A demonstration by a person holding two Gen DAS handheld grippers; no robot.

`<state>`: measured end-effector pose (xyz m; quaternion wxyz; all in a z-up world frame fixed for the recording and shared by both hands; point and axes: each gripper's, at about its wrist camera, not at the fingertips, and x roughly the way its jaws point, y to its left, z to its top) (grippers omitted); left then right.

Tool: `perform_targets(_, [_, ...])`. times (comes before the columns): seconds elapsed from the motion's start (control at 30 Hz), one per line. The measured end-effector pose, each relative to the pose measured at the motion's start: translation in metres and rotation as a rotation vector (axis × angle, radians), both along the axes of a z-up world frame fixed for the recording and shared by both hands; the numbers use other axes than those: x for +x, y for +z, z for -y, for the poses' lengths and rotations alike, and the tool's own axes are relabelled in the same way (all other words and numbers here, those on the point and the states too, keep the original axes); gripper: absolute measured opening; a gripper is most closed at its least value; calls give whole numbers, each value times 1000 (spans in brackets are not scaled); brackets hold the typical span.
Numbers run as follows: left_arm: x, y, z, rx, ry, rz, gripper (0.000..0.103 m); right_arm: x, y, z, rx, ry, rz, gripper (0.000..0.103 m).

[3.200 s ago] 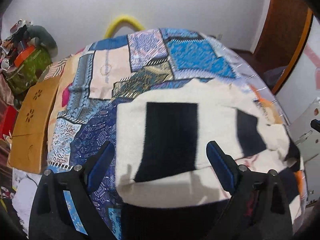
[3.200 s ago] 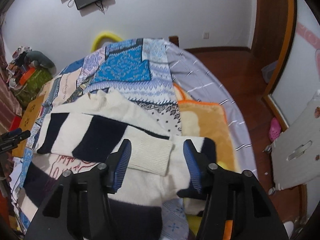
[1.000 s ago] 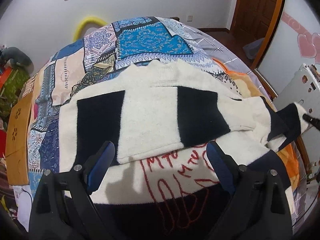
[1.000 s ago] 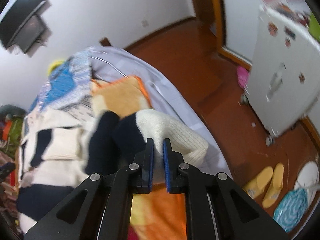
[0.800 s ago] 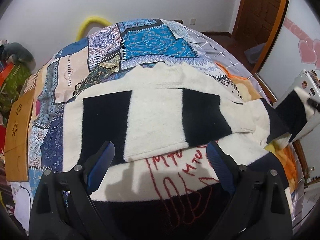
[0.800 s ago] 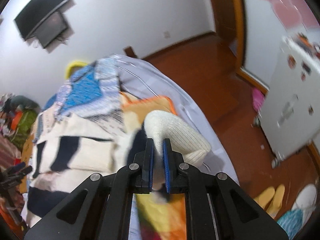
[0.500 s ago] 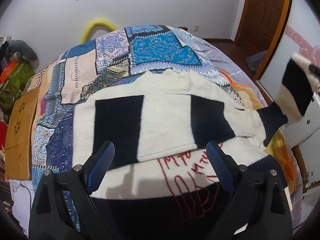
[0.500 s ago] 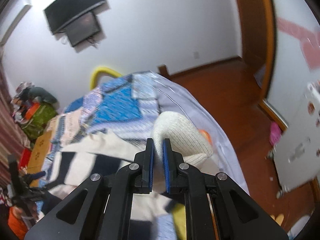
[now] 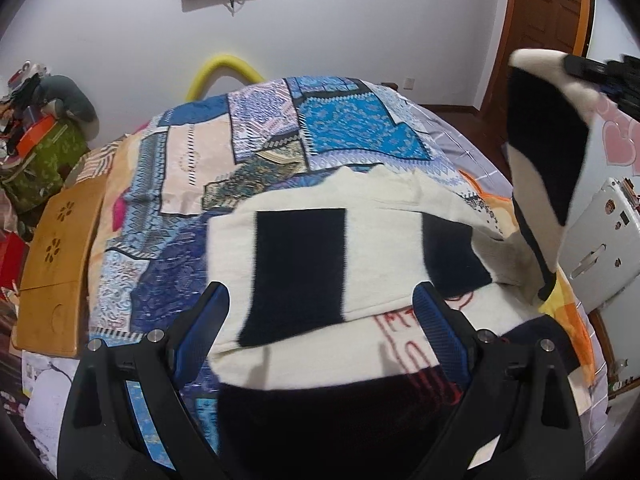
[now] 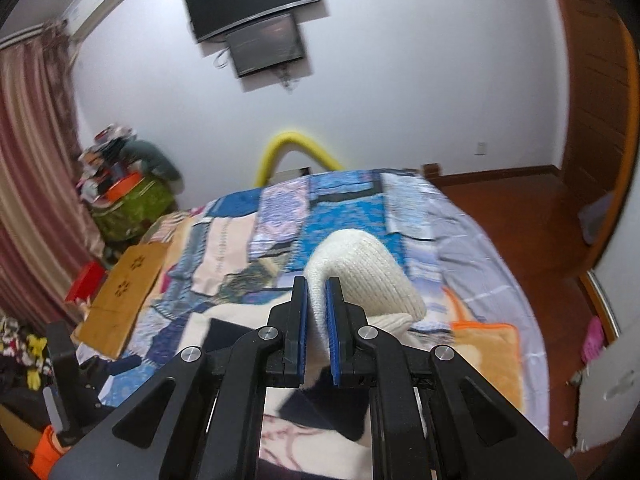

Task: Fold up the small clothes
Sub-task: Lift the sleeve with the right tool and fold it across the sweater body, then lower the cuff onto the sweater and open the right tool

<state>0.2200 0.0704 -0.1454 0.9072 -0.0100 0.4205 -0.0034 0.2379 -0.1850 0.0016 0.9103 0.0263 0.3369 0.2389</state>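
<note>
Jaws of the right gripper (image 10: pixel 316 300) pinch the sweater (image 9: pixel 320 248) cuff (image 10: pixel 360 276) aloft at right; left gripper (image 9: pixel 320 320) spread near its hem.

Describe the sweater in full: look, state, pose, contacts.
The sweater is a cream knit with dark navy blocks and red stitched lettering. It lies flat on the patchwork bedspread, one sleeve already folded across its chest. The other sleeve is lifted off the bed, its ribbed cream cuff clamped in the right gripper. The left gripper hovers open above the body.
</note>
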Motion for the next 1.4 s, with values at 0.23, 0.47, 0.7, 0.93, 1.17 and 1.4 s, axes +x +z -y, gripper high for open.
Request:
perform_targets(0.23, [-14, 0, -32, -8, 33, 9, 94, 10, -34, -71, -19, 120, -87, 8])
perform_targets(0.47, [-15, -17, -59, -18, 81, -24, 94, 15, -86, -118, -63, 199, -206, 8])
perform_targets(0.7, [-13, -36, -80, -36, 121, -76, 94, 15, -130, -151, -110, 242, -283, 9])
perform_targets(0.93, [-13, -41, -86, -27, 129, -85, 94, 8, -155, -171, -160, 297, -320, 16])
perform_targets(1.17, [-15, -40, -85, -26, 133, -88, 94, -7, -144, -166, -175, 306, -283, 40])
perform_targets(1.4, [-13, -34, -73, -16, 111, -78, 94, -15, -112, -122, -130, 257, -200, 50])
